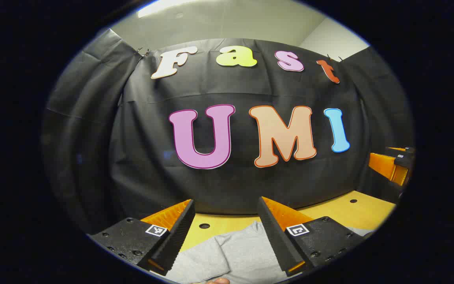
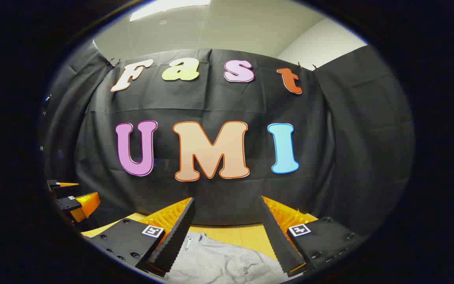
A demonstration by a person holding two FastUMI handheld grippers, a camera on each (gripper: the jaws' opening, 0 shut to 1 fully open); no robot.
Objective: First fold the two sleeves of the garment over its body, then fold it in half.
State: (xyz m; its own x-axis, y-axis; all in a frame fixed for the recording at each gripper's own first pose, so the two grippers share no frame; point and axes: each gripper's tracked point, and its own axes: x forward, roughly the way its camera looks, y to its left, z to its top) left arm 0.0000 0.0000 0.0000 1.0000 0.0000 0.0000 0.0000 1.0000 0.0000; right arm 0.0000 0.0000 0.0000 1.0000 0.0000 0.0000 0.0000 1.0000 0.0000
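Grey garment point(image 1: 235, 254) rumpled on yellow table point(image 1: 353, 213); left gripper point(image 1: 225, 236), right gripper point(image 2: 227, 236) fingers apart above it.

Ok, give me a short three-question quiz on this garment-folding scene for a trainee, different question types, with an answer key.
1. True or false: the left gripper is shut on the grey garment.
2. Multiple choice: the garment lies on A) a yellow table, B) a metal tray, C) the floor.
3. Fill in: in the right gripper view, the right gripper has its fingers spread ____ above the garment.

Key: 1 false, both fingers stand apart with cloth seen between them. 2 A, the yellow table. 3 open.
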